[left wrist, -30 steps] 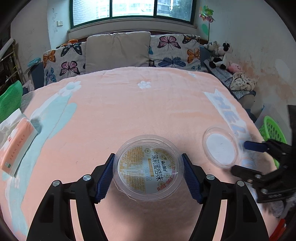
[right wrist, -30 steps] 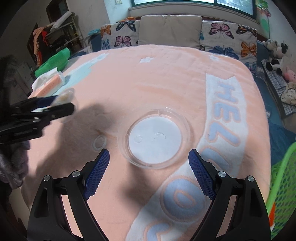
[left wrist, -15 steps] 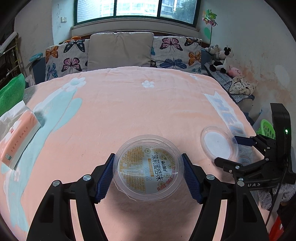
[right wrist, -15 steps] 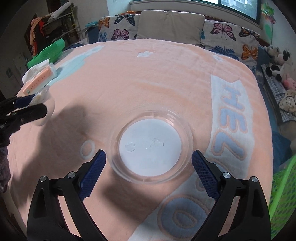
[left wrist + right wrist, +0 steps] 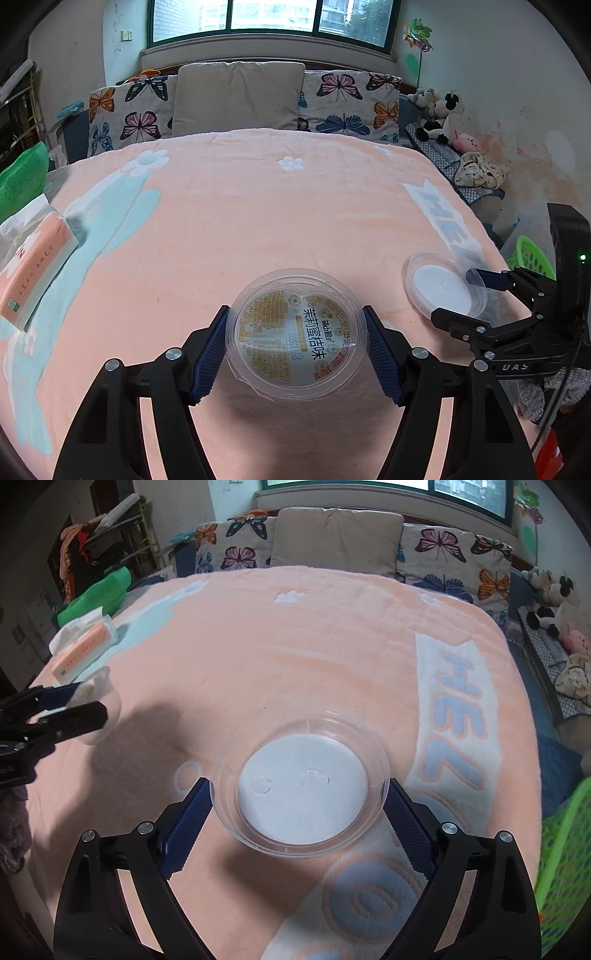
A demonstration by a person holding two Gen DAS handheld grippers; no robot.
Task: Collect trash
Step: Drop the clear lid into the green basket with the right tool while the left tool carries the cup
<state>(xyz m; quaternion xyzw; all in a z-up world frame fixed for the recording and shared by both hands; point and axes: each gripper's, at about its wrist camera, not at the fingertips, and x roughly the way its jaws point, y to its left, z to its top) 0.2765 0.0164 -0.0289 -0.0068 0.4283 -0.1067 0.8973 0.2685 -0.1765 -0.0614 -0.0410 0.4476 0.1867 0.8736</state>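
My left gripper [image 5: 295,350] is shut on a clear plastic cup [image 5: 297,334] with a yellow printed seal, held above the peach blanket. My right gripper [image 5: 299,823] has its blue pads against both sides of a clear plastic cup with a white seal [image 5: 301,790], so it is shut on it. In the left wrist view that white-sealed cup [image 5: 441,286] sits at the right between the right gripper's fingers [image 5: 480,277]. In the right wrist view the left gripper [image 5: 62,709] and its cup [image 5: 99,705] show at the left.
A peach blanket [image 5: 258,206] with "HELLO" lettering covers the bed. A tissue pack [image 5: 31,262] lies at the left edge. A green basket [image 5: 565,856] stands off the bed at the right. Pillows [image 5: 236,96] line the far side.
My right gripper has moved forward around the white-sealed cup and closed on it. My left gripper still holds the yellow-sealed cup and has lifted slightly.
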